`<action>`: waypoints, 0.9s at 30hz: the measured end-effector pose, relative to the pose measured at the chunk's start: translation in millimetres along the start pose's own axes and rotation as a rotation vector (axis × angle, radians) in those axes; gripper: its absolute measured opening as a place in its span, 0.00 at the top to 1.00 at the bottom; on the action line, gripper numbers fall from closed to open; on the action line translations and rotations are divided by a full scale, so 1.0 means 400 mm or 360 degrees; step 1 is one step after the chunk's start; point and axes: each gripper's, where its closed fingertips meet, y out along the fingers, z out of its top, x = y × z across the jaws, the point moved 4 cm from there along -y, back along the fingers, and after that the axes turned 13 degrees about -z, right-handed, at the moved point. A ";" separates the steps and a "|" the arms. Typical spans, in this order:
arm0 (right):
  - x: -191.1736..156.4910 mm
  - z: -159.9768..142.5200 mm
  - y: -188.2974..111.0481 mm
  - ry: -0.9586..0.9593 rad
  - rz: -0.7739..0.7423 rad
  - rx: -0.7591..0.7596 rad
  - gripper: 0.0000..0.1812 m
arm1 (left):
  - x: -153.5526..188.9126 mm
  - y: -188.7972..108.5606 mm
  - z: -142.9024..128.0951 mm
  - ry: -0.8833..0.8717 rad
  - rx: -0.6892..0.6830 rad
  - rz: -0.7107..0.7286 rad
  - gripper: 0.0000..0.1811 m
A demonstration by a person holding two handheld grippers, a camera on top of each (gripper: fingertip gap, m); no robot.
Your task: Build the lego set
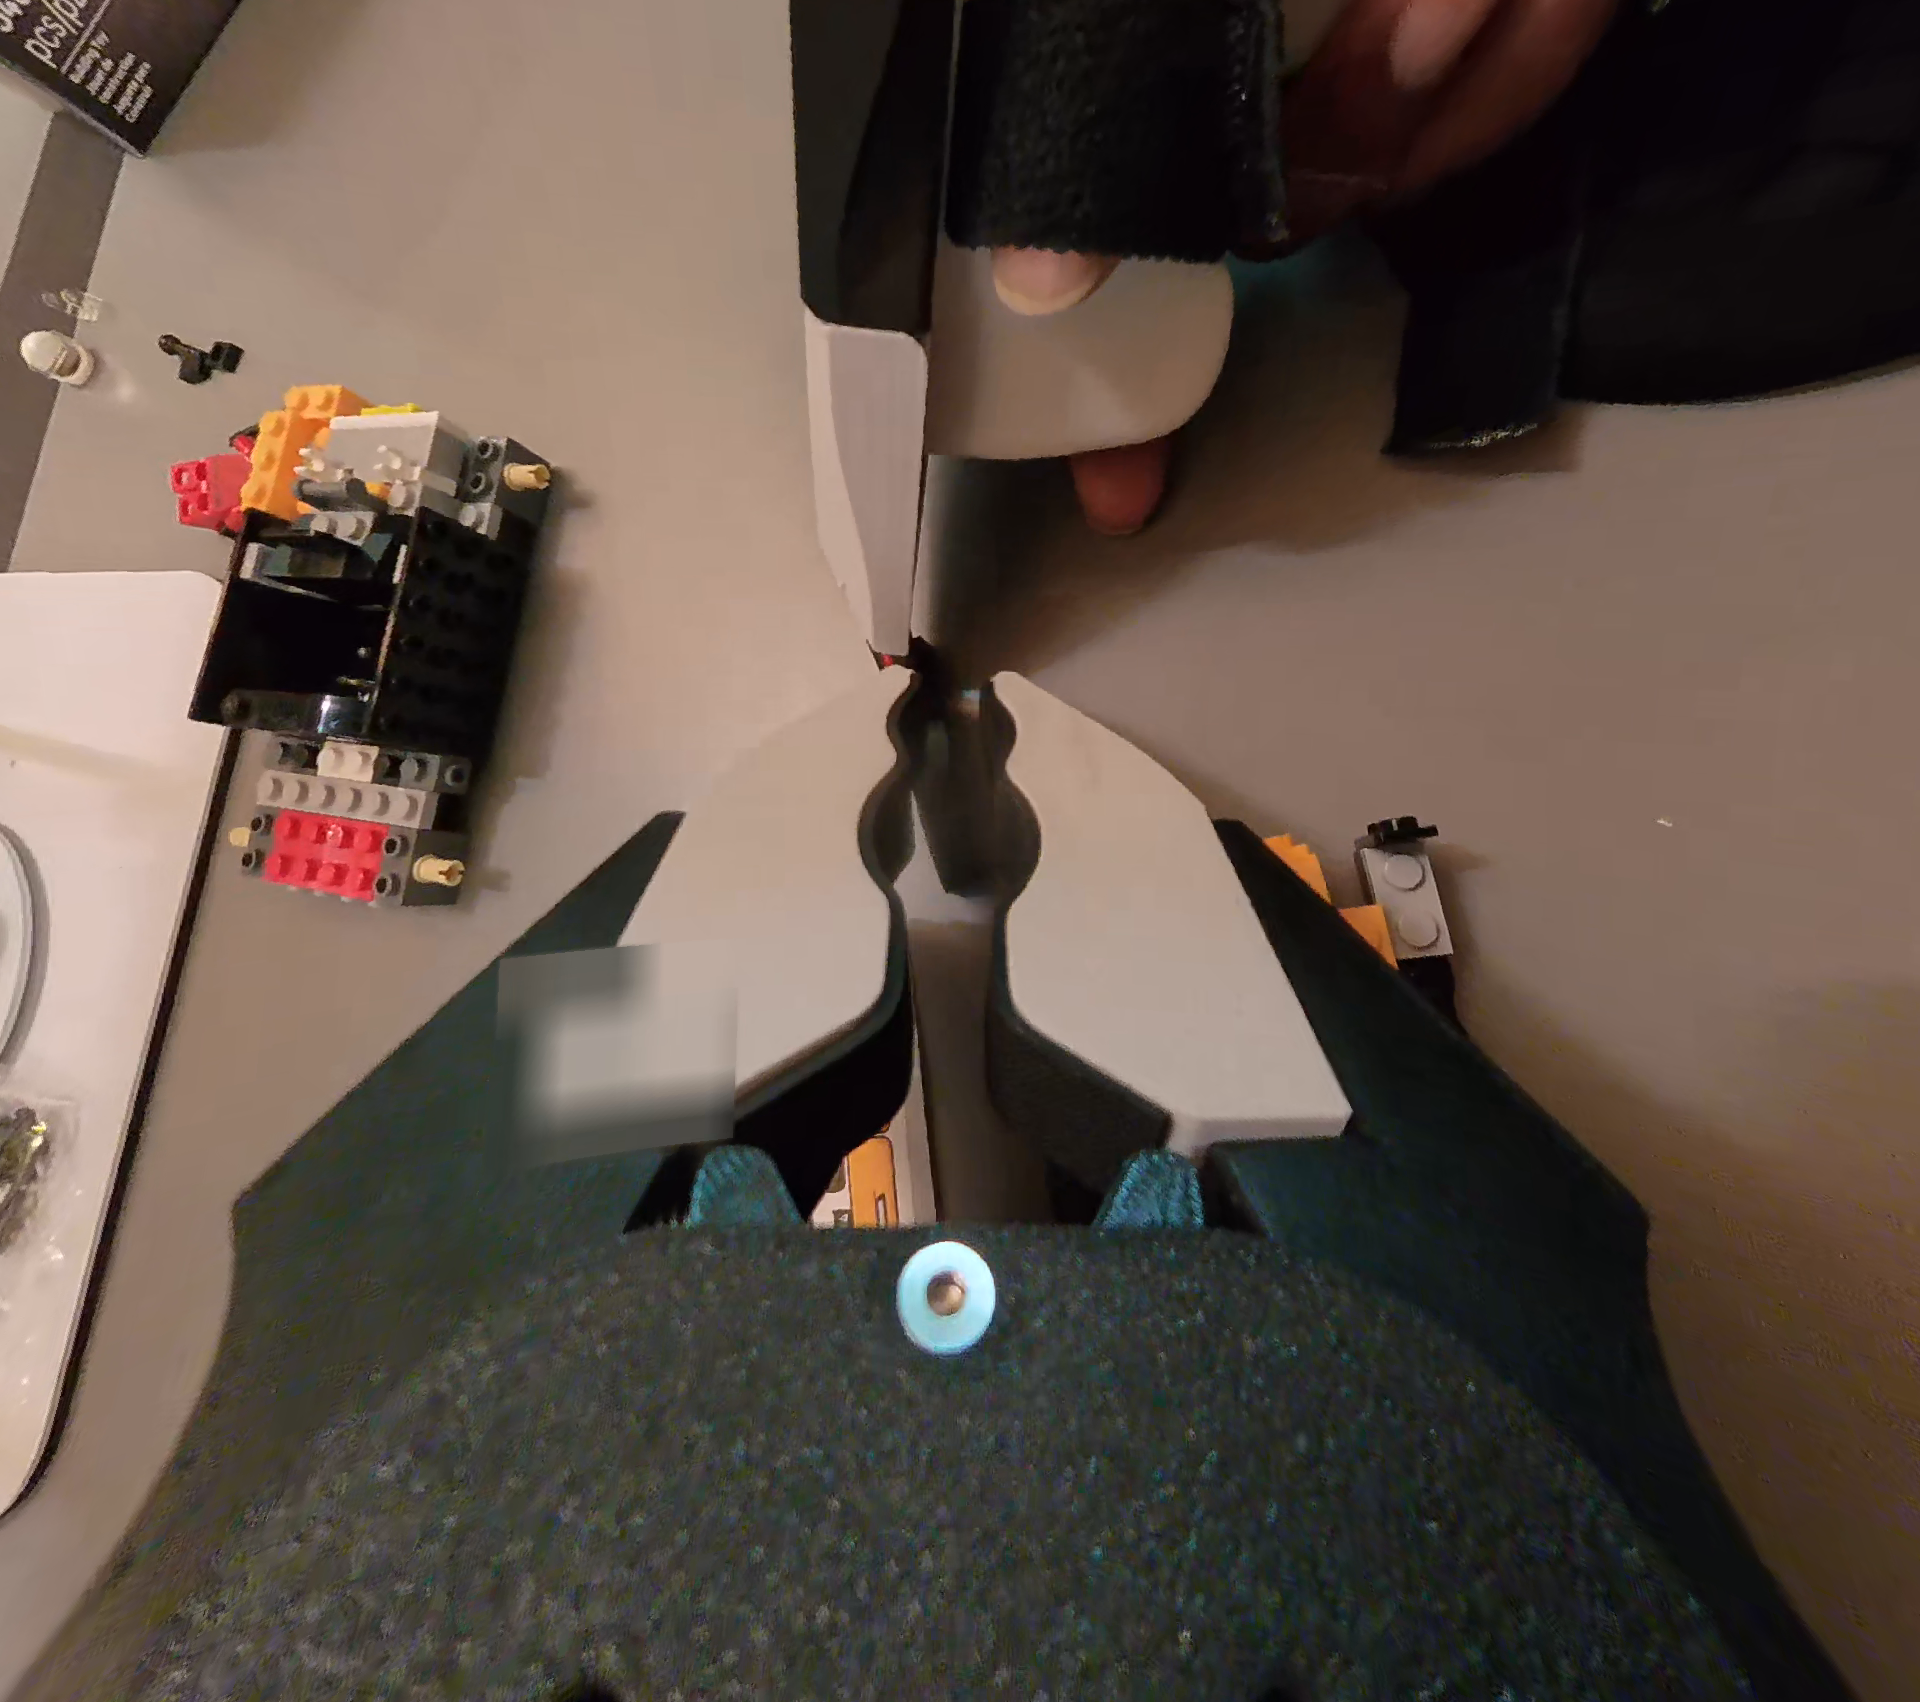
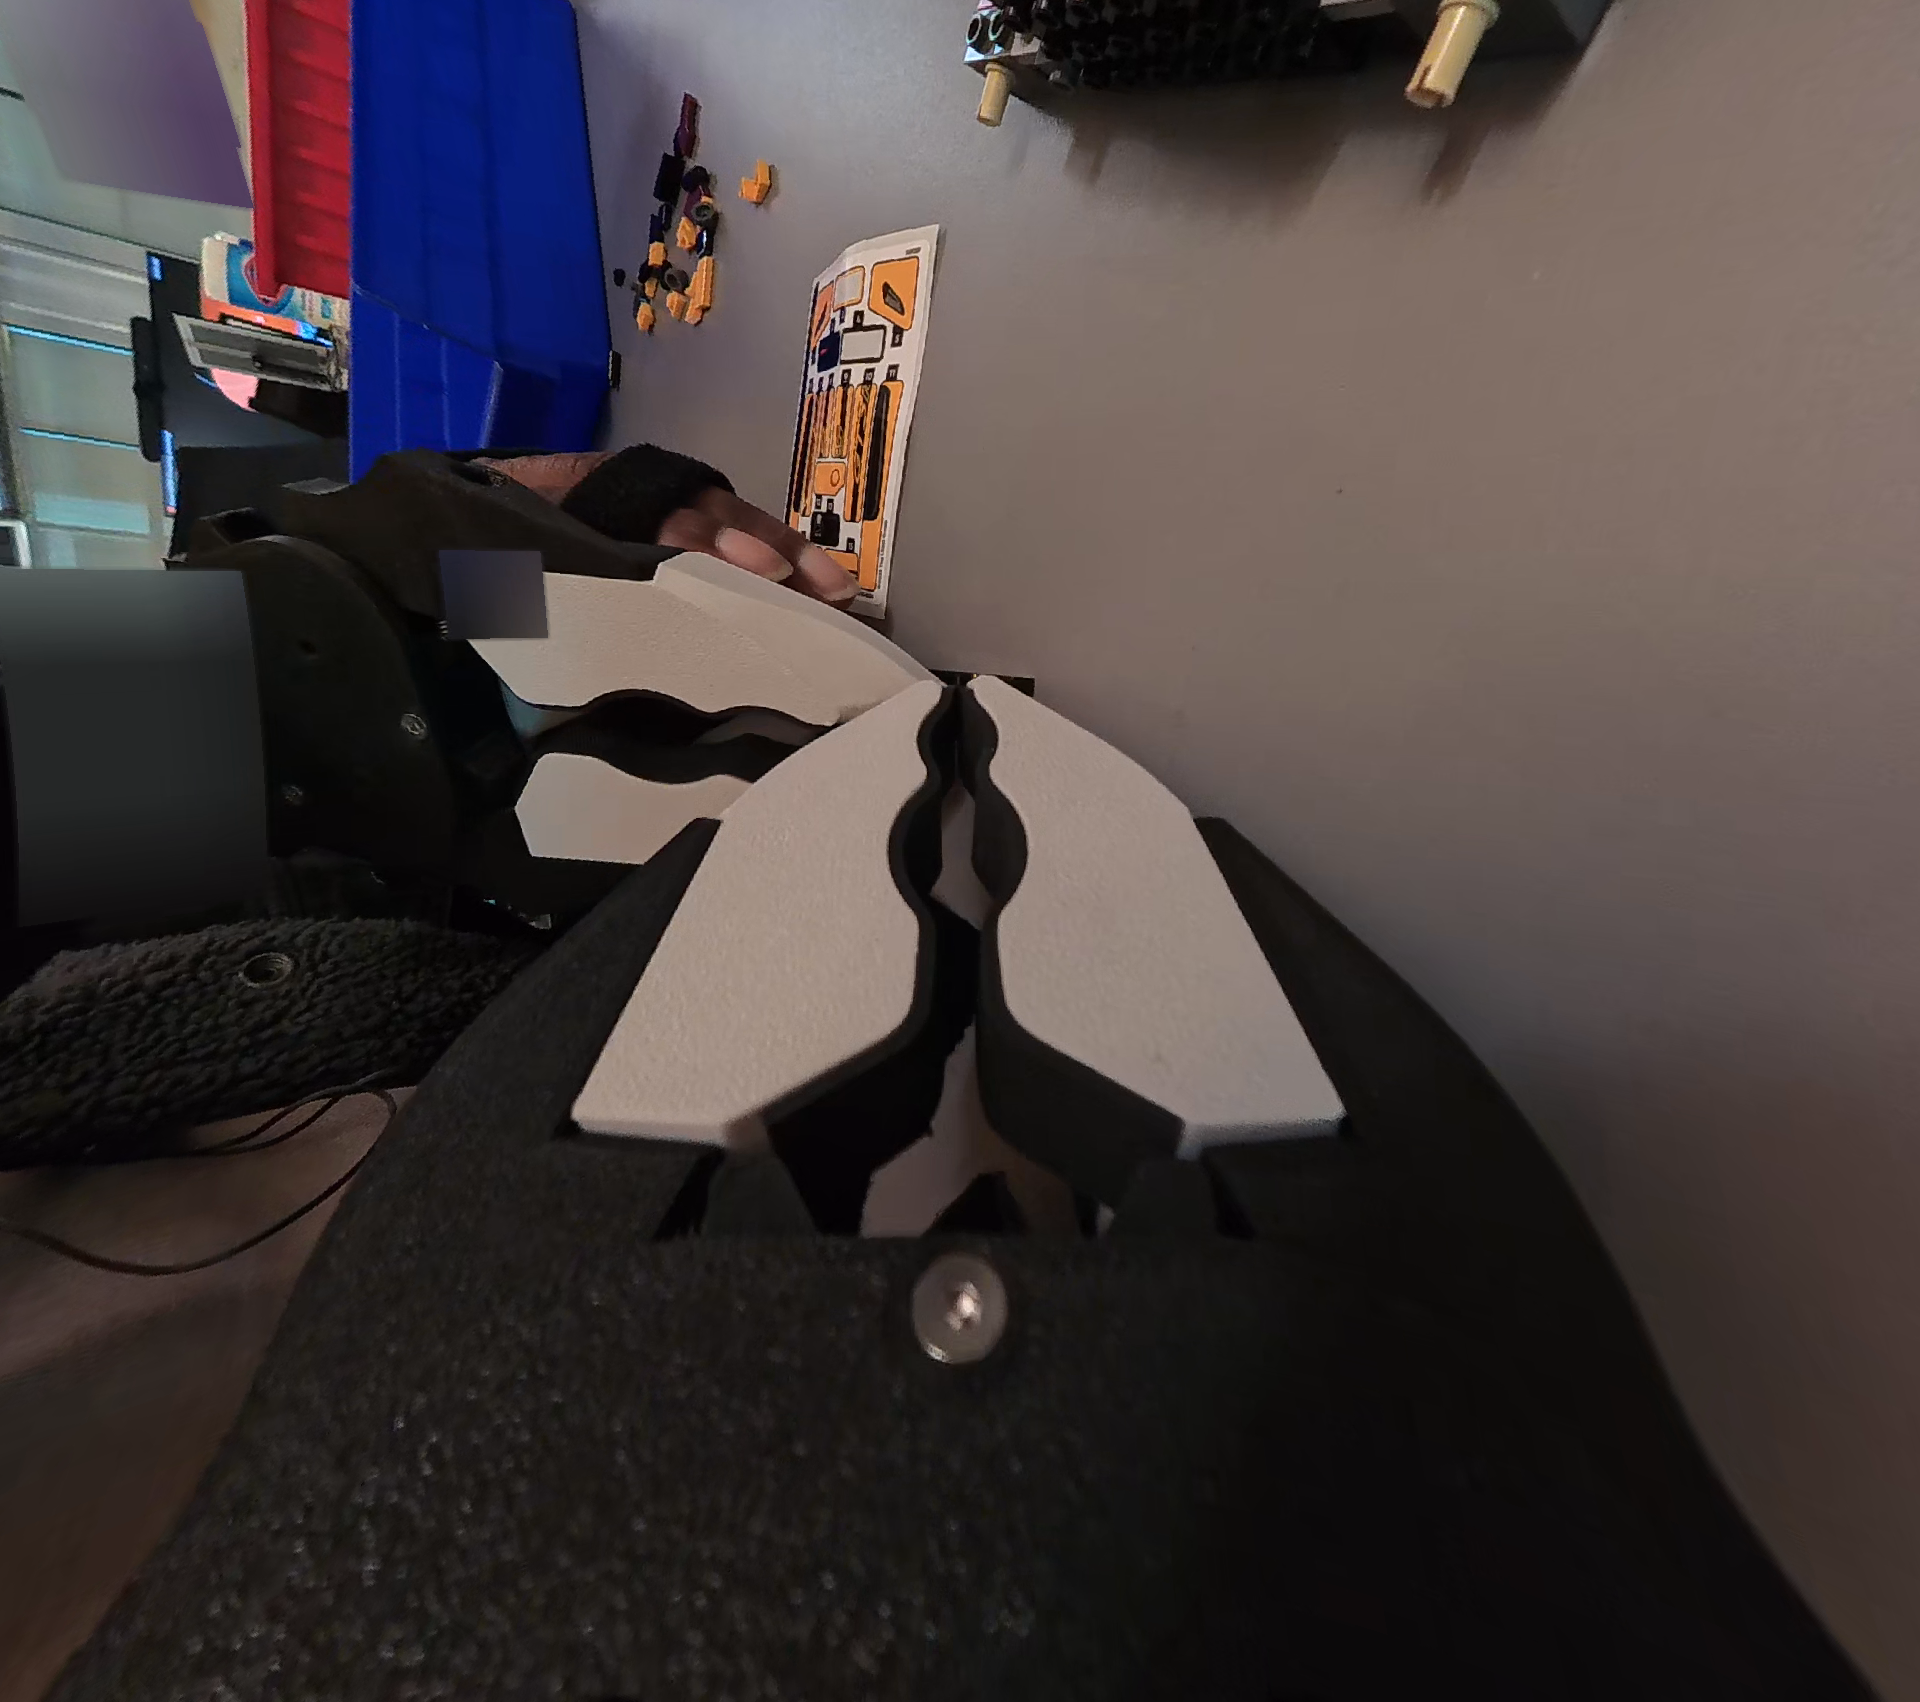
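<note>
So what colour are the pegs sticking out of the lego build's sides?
Cream pegs, clearest in the right wrist view.

Main assembly point(image 1: 364, 613): a partly built black, grey, red and orange model is being seen lying on the grey table point(image 1: 1455, 665), with tan axle pins projecting from its corners.
Small held piece point(image 1: 925, 665): a tiny dark part is being pinched between both sets of fingertips; its form cannot be told.
Loose parts point(image 2: 681, 239): orange and dark pieces are being kept scattered near the blue bins.
Sticker sheet point(image 2: 857, 416): it is lying flat.
Side sub-build point(image 1: 1397, 899): a grey plate on orange and black bricks is lying apart.
</note>
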 end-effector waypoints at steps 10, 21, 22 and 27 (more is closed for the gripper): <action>0.000 0.000 -0.004 -0.0060 0.0002 -0.0046 1.00 | 0.001 0.000 0.000 -0.0007 -0.0002 -0.0018 0.96; -0.001 -0.005 -0.012 -0.0483 -0.0149 -0.0151 0.93 | 0.006 0.008 -0.012 0.0004 -0.0045 -0.0009 0.98; -0.001 -0.007 -0.013 -0.0526 -0.0161 -0.0153 0.92 | -0.003 0.001 -0.011 0.0048 -0.0064 0.0057 0.97; 0.001 -0.006 -0.021 -0.0606 -0.0168 -0.0121 0.90 | -0.011 -0.025 0.004 0.0017 0.0040 0.0023 1.00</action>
